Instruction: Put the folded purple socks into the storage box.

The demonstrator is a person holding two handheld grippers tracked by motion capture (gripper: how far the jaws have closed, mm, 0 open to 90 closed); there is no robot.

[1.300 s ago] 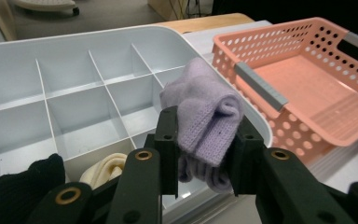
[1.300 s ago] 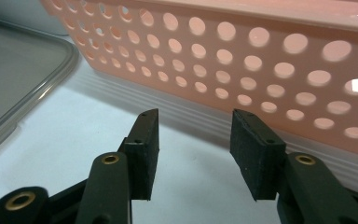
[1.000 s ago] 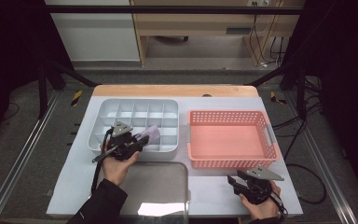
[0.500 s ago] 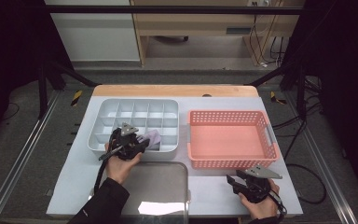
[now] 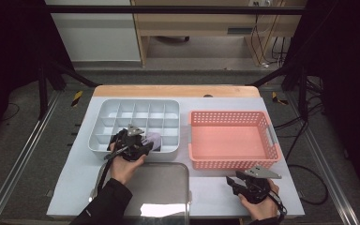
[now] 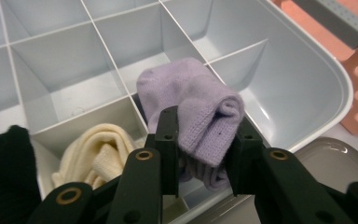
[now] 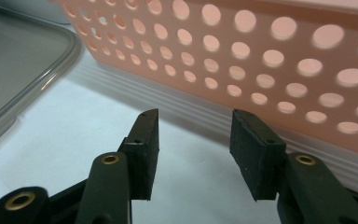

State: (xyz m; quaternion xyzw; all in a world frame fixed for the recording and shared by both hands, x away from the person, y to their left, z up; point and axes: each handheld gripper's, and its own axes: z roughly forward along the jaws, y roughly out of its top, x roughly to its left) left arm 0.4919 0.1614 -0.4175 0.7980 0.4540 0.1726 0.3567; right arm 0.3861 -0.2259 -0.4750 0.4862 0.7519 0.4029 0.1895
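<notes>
A rolled purple sock (image 6: 200, 112) is clamped between the jaws of my left gripper (image 6: 205, 135), which is shut on it. It hangs over the near row of the grey divided tray (image 5: 138, 100), where the sock (image 5: 153, 139) shows just right of the left gripper (image 5: 138, 142). The neighbouring near compartments hold a cream sock (image 6: 98, 154) and a black sock (image 6: 4, 163). My right gripper (image 5: 232, 182) rests low at the table's front right. In its own view, the right gripper (image 7: 193, 140) stands open with nothing between its jaws, facing the pink basket's wall (image 7: 261, 56).
The pink perforated basket (image 5: 234, 140) stands right of the grey tray, with nothing in it. A shiny metal tray (image 5: 159, 187) lies at the front centre, between the two hands. Most of the grey tray's far compartments (image 6: 74, 56) hold nothing.
My left gripper has shifted a little to the right along the tray's near row, with the purple sock in it. The right gripper has barely moved.
</notes>
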